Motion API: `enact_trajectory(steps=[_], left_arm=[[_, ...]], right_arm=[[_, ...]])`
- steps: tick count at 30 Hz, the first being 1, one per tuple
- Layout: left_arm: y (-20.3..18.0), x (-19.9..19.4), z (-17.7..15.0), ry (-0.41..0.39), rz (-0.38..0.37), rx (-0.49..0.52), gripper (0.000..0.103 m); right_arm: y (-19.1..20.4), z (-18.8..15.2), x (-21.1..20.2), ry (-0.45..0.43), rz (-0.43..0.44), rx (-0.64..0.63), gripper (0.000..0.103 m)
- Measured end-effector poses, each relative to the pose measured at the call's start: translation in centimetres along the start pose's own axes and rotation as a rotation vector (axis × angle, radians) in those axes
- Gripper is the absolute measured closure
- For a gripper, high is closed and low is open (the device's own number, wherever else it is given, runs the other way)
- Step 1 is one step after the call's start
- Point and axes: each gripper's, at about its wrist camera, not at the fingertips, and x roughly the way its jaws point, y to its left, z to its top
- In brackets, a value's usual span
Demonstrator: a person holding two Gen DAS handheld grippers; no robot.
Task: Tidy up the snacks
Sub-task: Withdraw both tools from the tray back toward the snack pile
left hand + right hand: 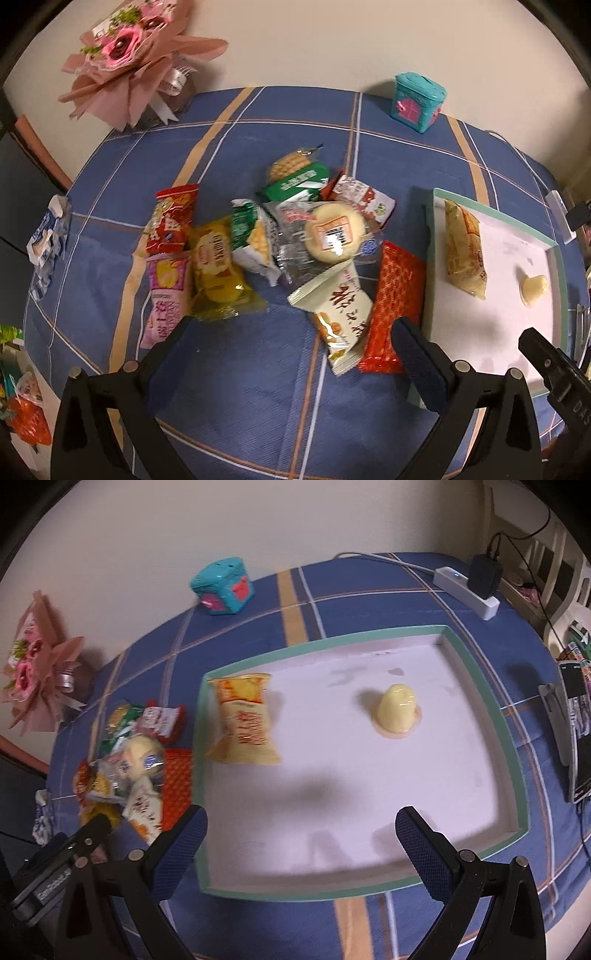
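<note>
Snacks (295, 236) overlapping, lower packets half-hidden

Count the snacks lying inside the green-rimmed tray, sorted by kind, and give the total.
In the tray:
Yellow snack packet: 1
Pale yellow jelly cup: 1
Total: 2

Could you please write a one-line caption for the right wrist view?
Open right gripper above a tray holding a yellow packet and jelly cup.
</note>
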Motion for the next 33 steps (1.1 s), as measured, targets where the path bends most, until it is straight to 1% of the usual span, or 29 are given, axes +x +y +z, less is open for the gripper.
enact_trajectory(steps=[3, 7, 12, 16, 19, 22, 25, 29, 31, 33], left_arm=[[1.2, 0.1, 0.2, 0.004, 0.003, -0.027, 0.001], [3.6, 0.4, 0.7, 0.002, 0.018, -0.084, 0.001], [8.4, 0.7, 1.3, 0.007, 0.036, -0.205, 0.001], [12.5, 1.1, 1.4, 0.014, 0.047, -0.302, 0.001], [14.6, 1.3, 1.3, 0.021, 0.05, -0.354, 0.001], [16.0, 1.7, 1.3, 0.025, 0.049, -0.383, 0.001], [16.9, 1.9, 1.2, 0.027, 0.052, -0.395, 0.001], [17.5, 2.3, 1.2, 0.037, 0.056, -0.399, 0.001], [17.5, 3.0, 1.2, 0.058, 0.055, -0.393, 0.001], [17.3, 3.8, 1.2, 0.082, 0.049, -0.386, 0.001]], right_arm=[[1.1, -0.2, 0.3, 0.003, -0.02, -0.028, 0.0], [2.5, -0.3, 0.9, 0.014, -0.009, -0.05, 0.001], [5.8, -0.3, 1.5, 0.015, 0.006, -0.126, 0.001], [8.7, -0.6, 2.0, 0.024, 0.039, -0.184, 0.001], [10.8, -0.9, 2.4, 0.029, 0.066, -0.23, 0.001], [13.0, -1.1, 2.5, 0.018, 0.084, -0.275, 0.001], [14.8, -1.4, 2.7, 0.017, 0.121, -0.309, 0.001], [16.6, -1.7, 3.5, 0.027, 0.128, -0.347, 0.001], [17.2, -2.0, 4.3, 0.039, 0.126, -0.362, 0.005], [17.4, -2.2, 5.2, 0.06, 0.118, -0.375, 0.011]])
